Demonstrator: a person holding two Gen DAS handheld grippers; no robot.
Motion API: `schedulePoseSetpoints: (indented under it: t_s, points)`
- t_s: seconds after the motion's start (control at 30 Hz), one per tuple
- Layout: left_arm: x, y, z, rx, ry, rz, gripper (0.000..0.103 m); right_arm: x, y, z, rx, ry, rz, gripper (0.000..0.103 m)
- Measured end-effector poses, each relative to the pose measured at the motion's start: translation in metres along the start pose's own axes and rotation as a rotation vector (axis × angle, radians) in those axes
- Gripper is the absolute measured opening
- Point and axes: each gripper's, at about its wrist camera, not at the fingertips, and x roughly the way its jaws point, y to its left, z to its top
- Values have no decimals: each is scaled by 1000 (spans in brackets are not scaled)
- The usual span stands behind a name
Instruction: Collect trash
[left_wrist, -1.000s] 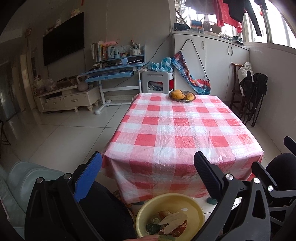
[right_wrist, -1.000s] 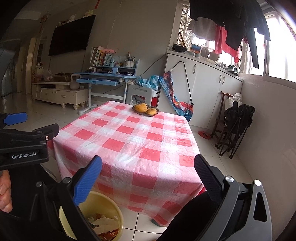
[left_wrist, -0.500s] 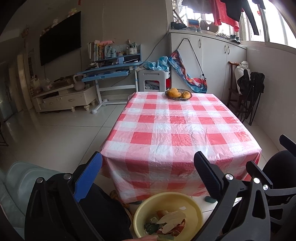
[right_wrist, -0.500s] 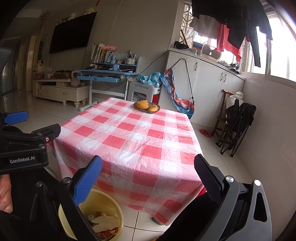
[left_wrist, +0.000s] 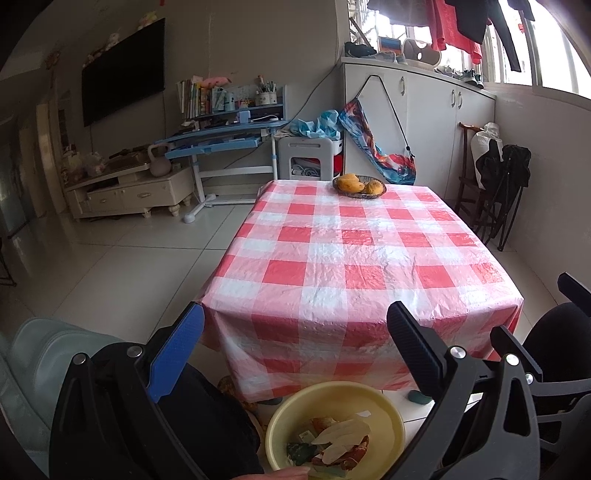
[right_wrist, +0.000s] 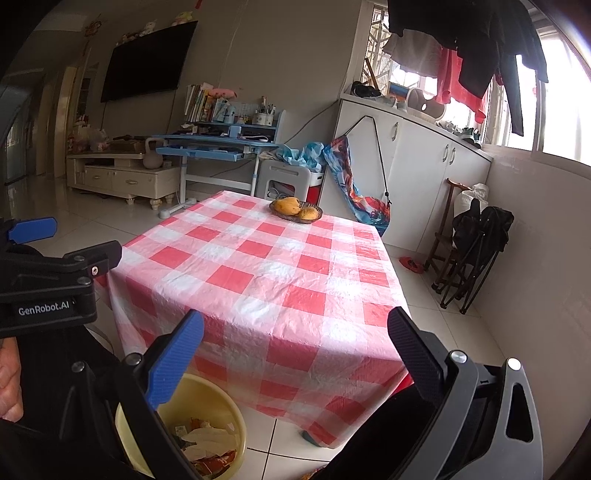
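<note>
- The trash (left_wrist: 338, 439), paper scraps and wrappers, lies in the yellow basin (left_wrist: 388, 402) on the floor, just before the near edge of the table (left_wrist: 351, 266).
- The checked cloth on the table carries only a fruit basket (left_wrist: 359, 186) at the far end; I see no loose trash on it.
- The left gripper (left_wrist: 295, 347) is spread wide and holds nothing, above the basin.
- The right gripper (right_wrist: 295, 350) is also spread and empty, beside the table corner.
- I judge the collecting nearly finished; a good next step is to check the floor around the table legs, where a small dark thing (left_wrist: 419, 397) lies, before stopping.
</note>
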Motion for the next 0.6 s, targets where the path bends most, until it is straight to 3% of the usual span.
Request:
schedulePoseSetpoints:
  t_s: [0.6]
  points:
    - [-1, -4, -2, 10, 2, 0, 96, 0, 2, -1, -3, 2, 2, 95]
